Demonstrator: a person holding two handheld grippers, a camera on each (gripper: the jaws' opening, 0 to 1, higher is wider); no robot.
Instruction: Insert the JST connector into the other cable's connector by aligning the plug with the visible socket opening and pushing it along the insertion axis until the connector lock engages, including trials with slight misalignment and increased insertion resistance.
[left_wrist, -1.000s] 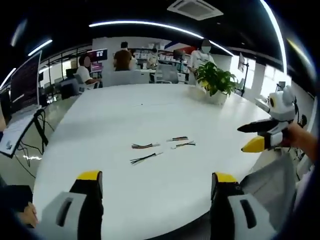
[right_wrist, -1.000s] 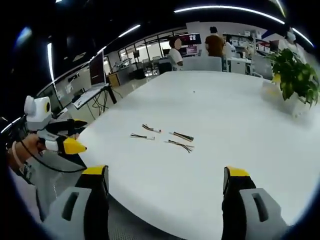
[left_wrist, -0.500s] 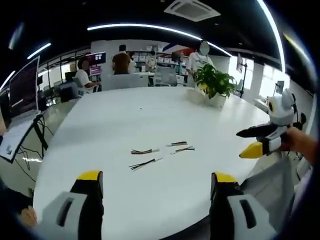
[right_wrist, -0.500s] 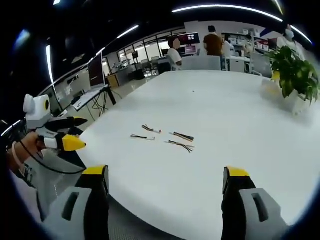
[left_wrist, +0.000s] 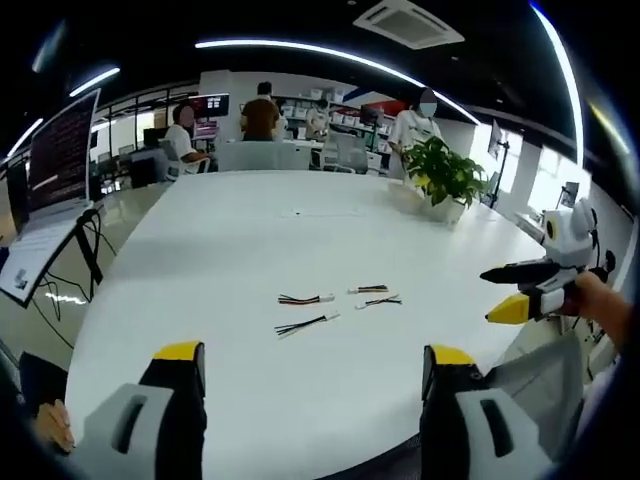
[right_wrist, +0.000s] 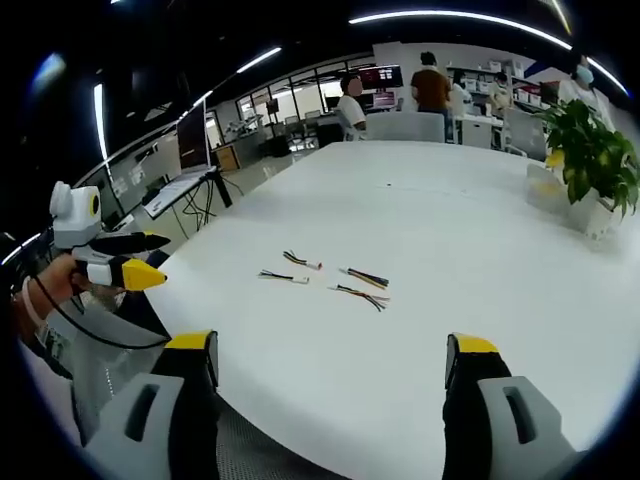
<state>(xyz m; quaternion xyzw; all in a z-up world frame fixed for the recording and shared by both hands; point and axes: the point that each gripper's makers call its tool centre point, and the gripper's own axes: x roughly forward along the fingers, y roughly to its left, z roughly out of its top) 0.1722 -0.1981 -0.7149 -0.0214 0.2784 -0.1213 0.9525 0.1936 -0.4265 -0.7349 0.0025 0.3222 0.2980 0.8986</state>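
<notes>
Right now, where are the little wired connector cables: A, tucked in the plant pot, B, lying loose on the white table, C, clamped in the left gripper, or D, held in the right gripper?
B: the cables lie loose on the white table, while the left gripper and the right gripper both stand open and empty.

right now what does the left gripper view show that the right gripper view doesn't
Left gripper view alone: the right gripper entering from the right, and a big monitor at the left edge.

Right gripper view alone: the left gripper held in a hand at the left.

Both: the white table, four short cables lying loose on it, a potted plant, people at the far desks, and each view's own open jaws.
</notes>
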